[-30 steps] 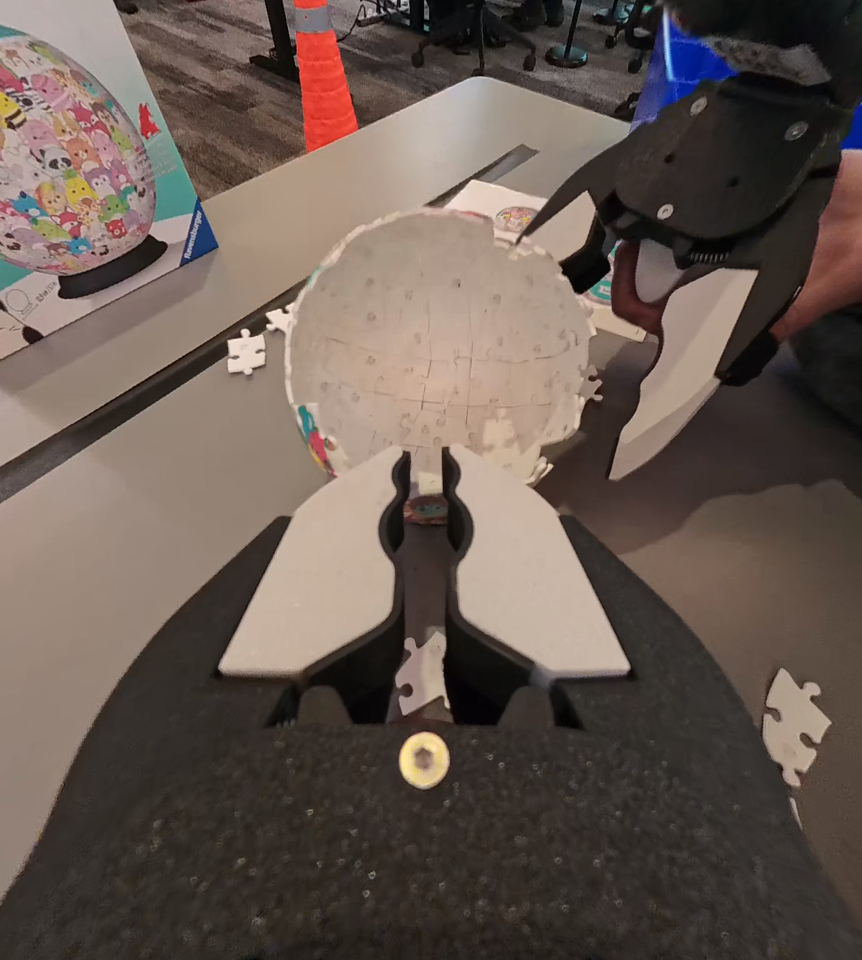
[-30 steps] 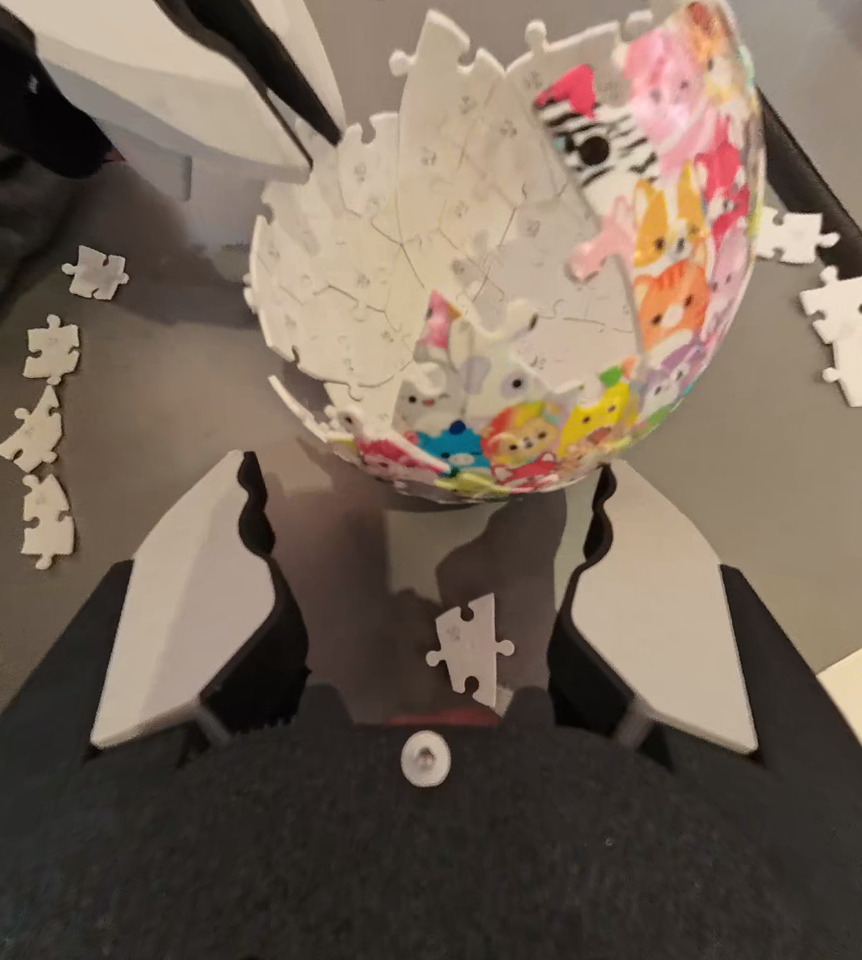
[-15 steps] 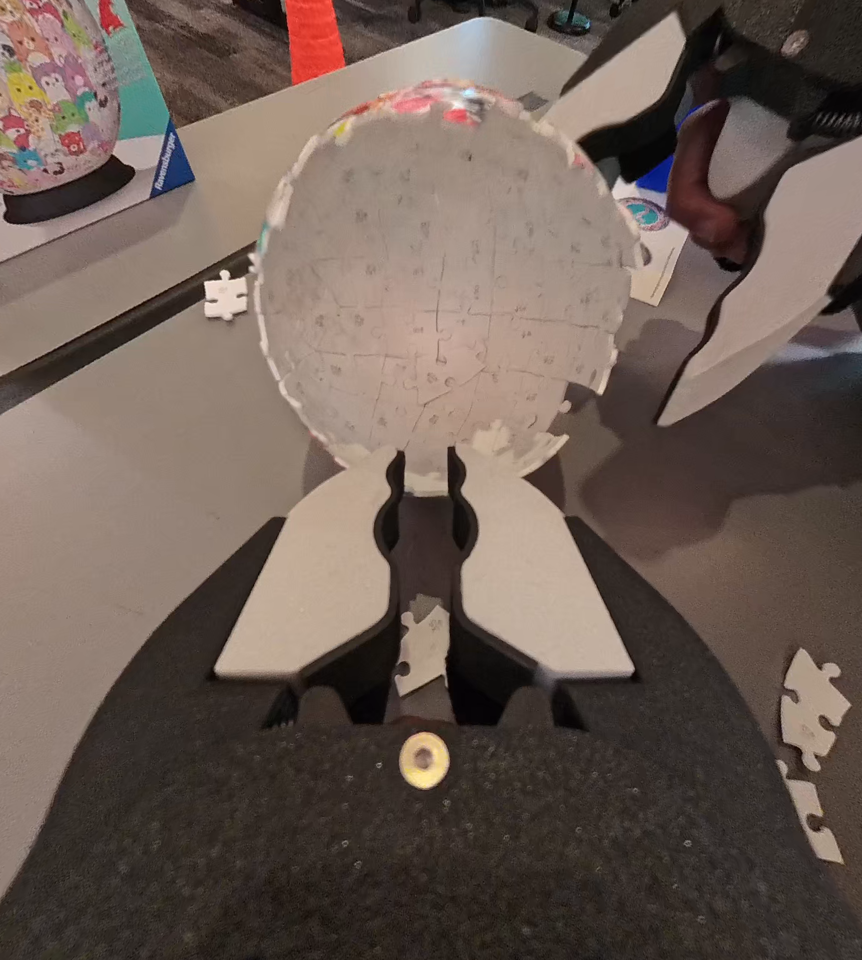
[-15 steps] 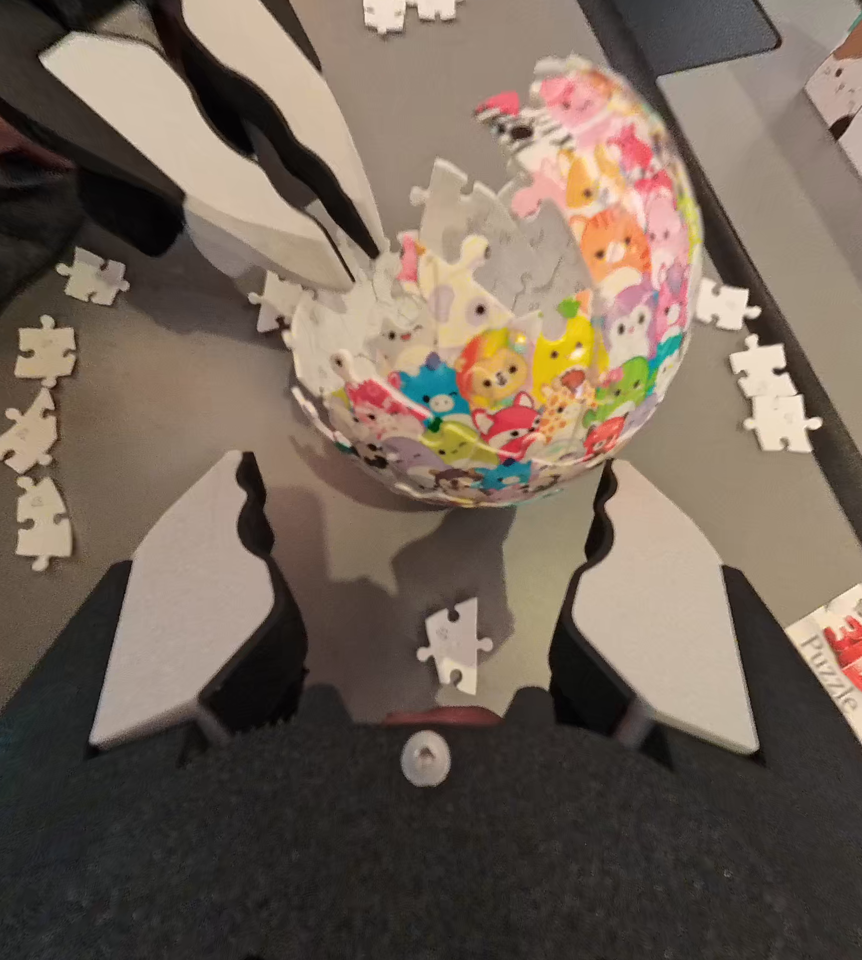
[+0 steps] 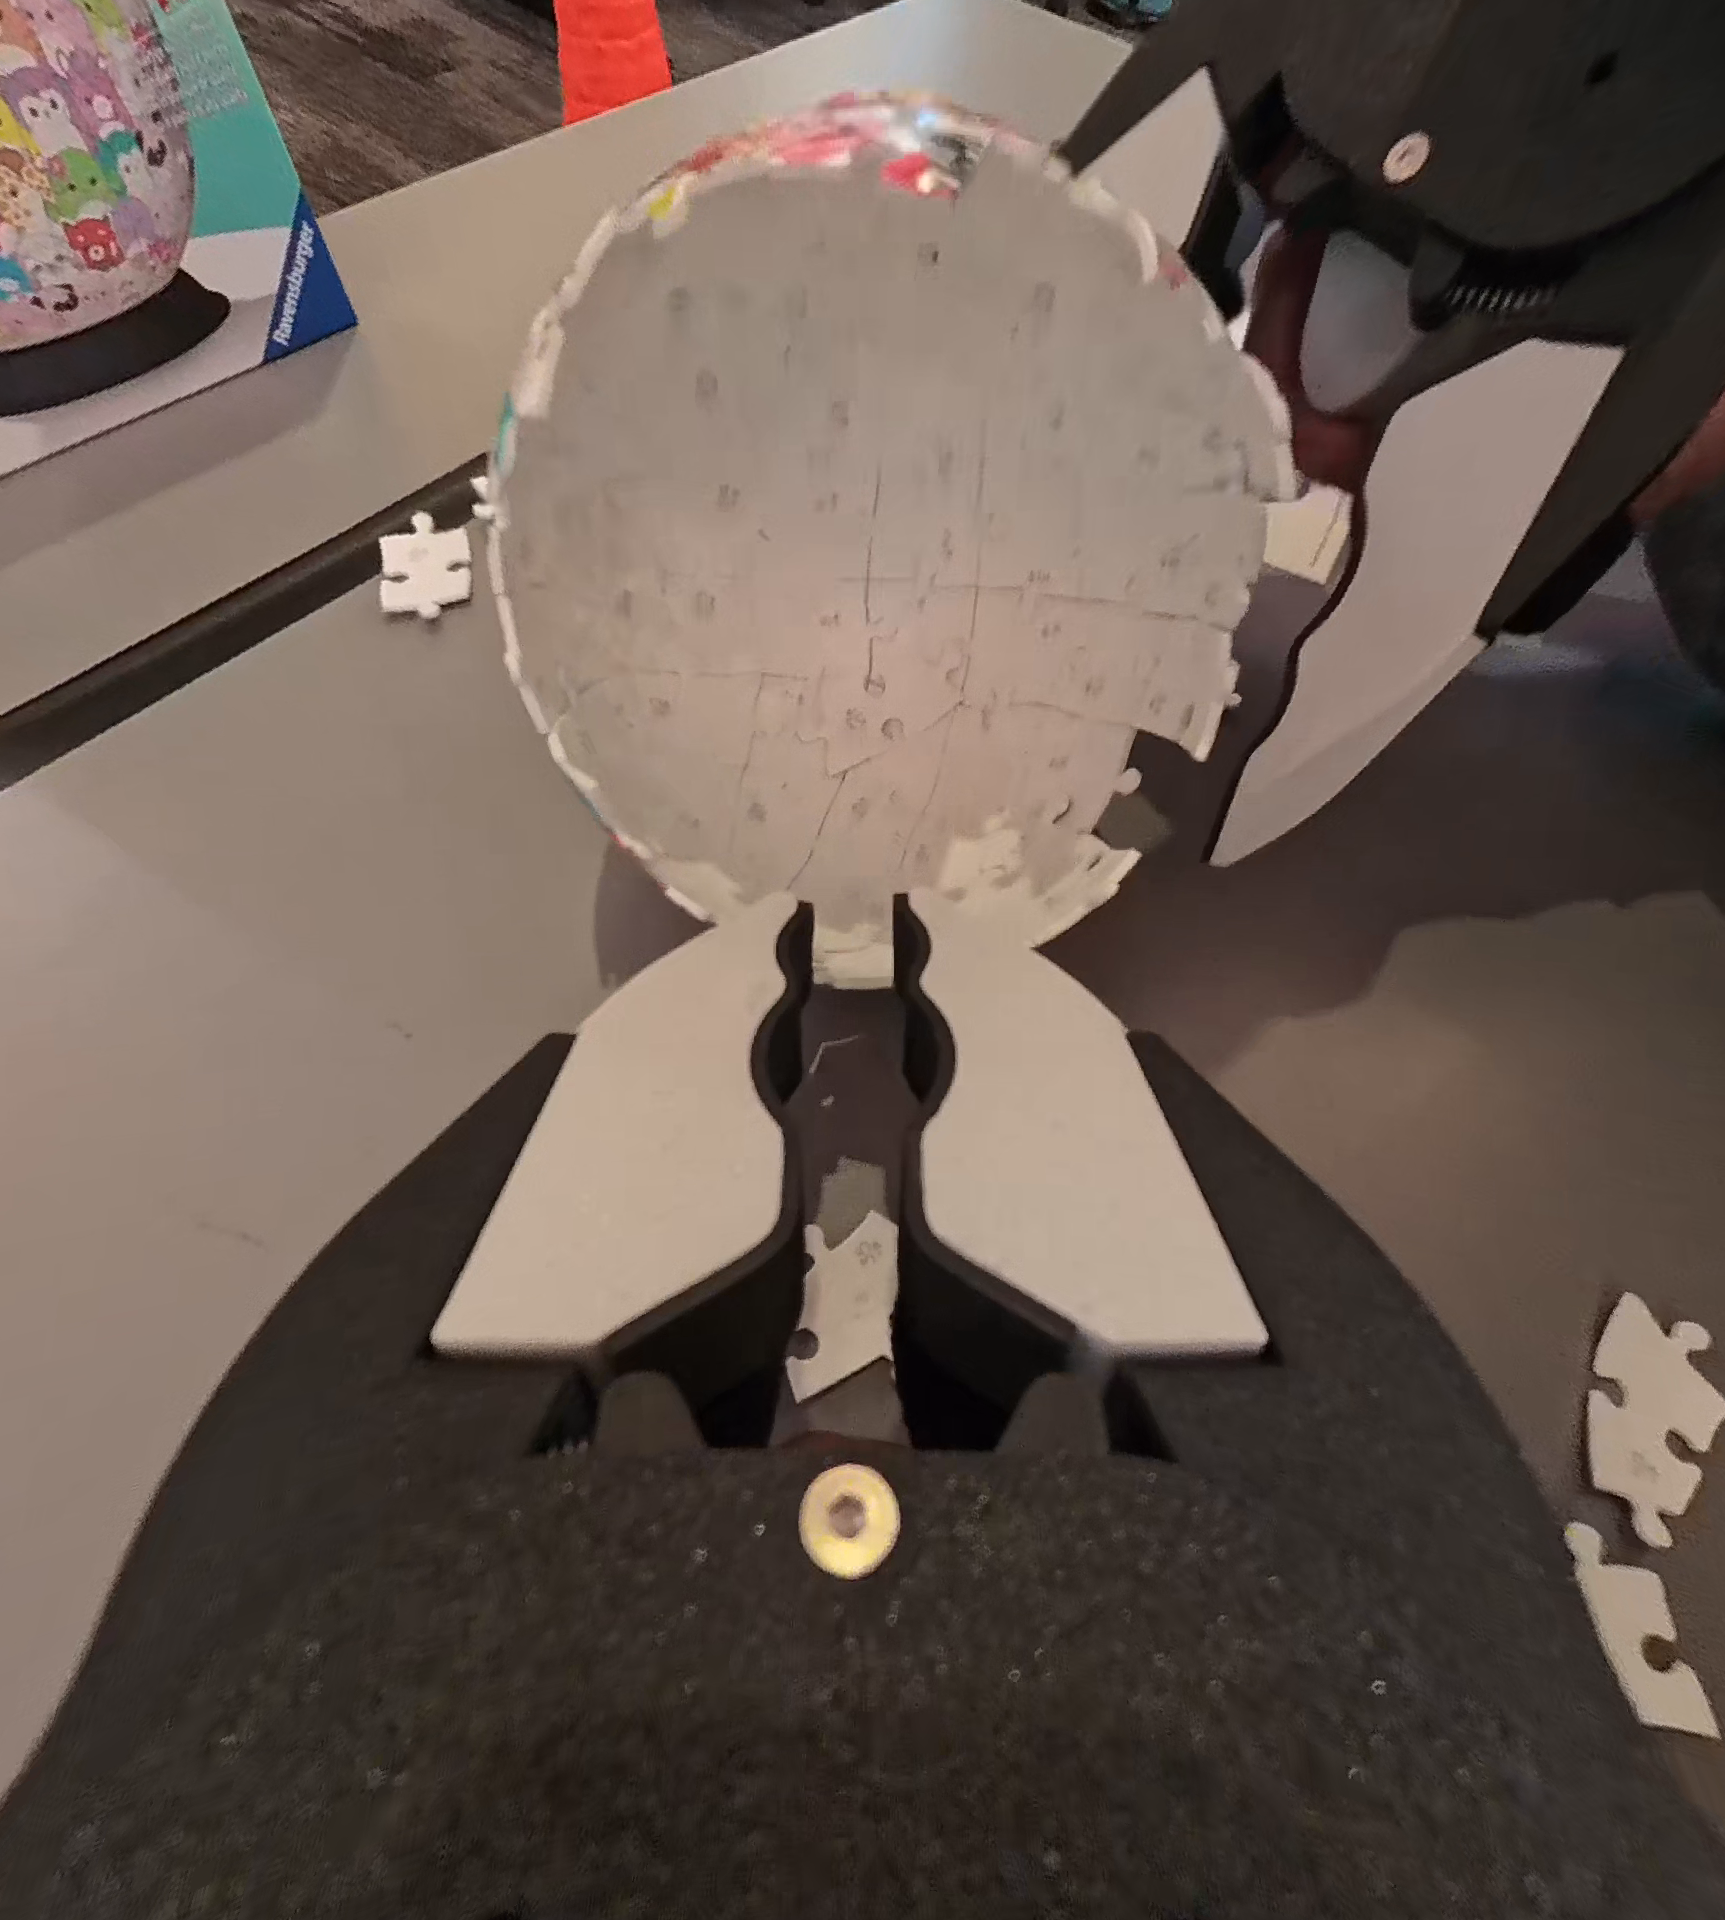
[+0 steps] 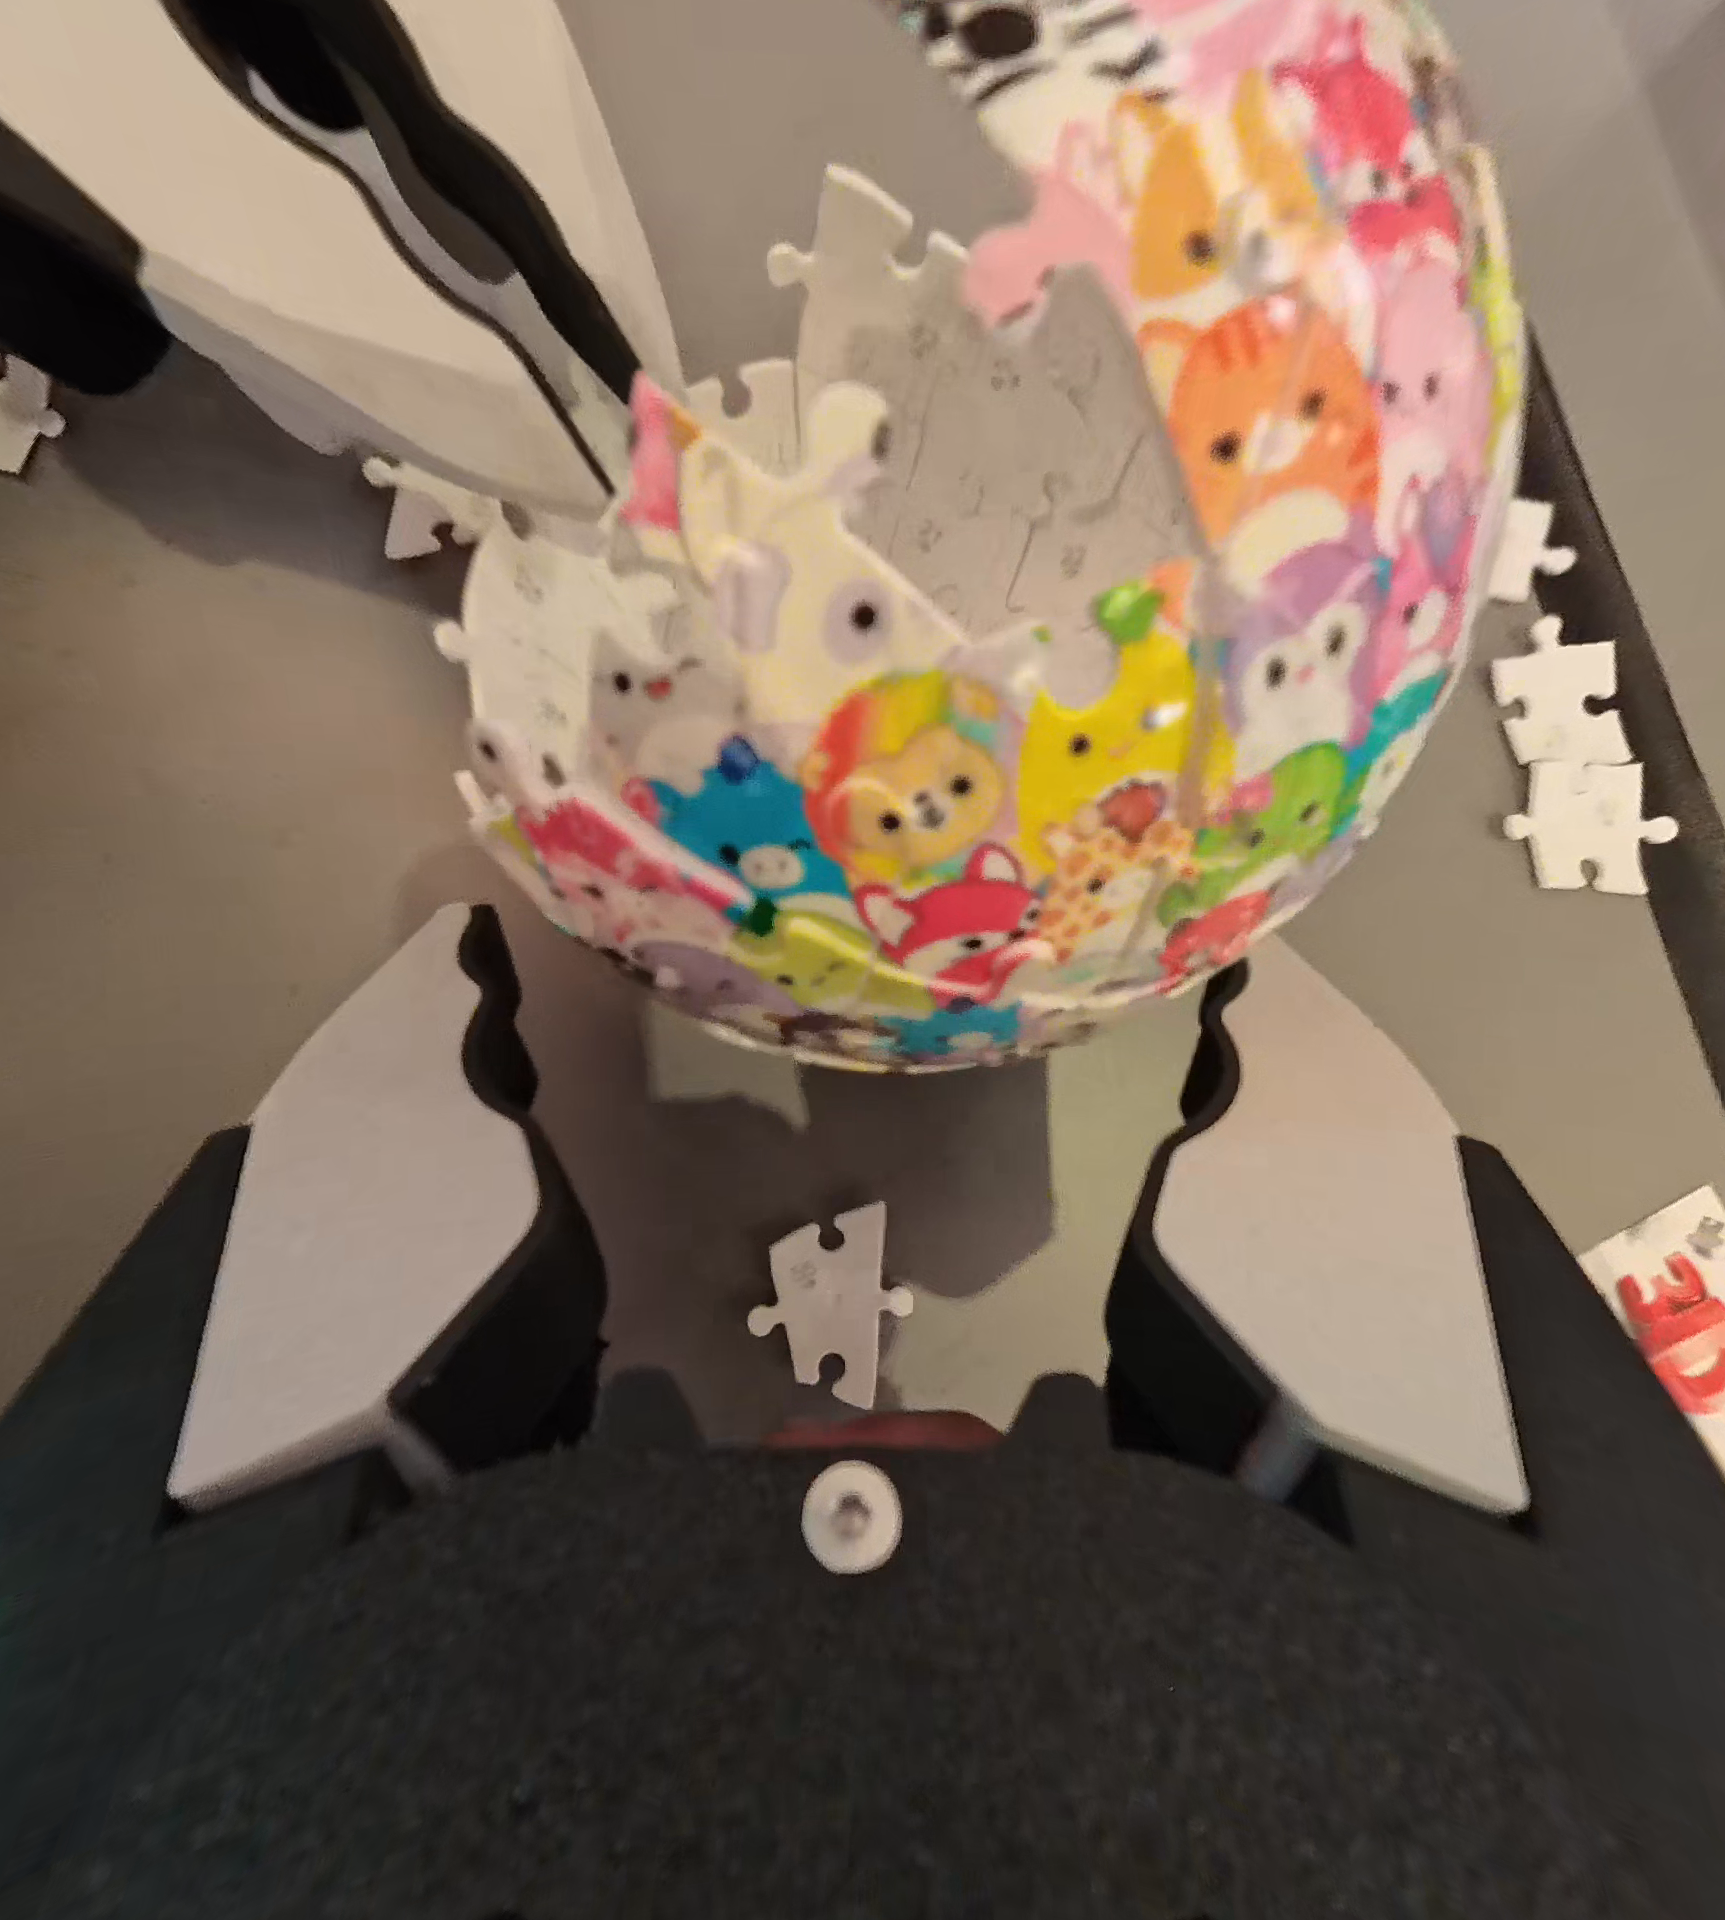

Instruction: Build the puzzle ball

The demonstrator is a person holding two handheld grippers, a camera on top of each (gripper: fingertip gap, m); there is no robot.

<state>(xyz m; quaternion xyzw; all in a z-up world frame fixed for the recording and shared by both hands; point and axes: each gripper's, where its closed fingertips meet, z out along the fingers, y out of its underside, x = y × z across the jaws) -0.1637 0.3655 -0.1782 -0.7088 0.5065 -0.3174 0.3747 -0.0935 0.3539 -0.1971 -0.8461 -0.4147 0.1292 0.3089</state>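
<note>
Left hand-held gripper (image 5: 853, 940) clenched on the lower rim of the half-built ball (image 5: 879, 540), holding it up clear of the bench (image 5: 214, 935), white inner side toward the left wrist camera. Right hand-held gripper (image 6: 853, 997) released, jaws spread wide, poised just in front of the ball's coloured outer shell, no contact visible. One loose piece (image 6: 830, 1304) flat on the bench between those spread fingers (image 6: 349, 1226). More white pieces (image 6: 1575, 769) scattered right of the ball, another pair (image 5: 1647, 1413) by the left gripper. Puzzle box (image 5: 89, 229) propped on the far-left bench, orange cone (image 5: 609, 52) behind. Printed sheet (image 6: 1710, 1340) at the right edge.
</note>
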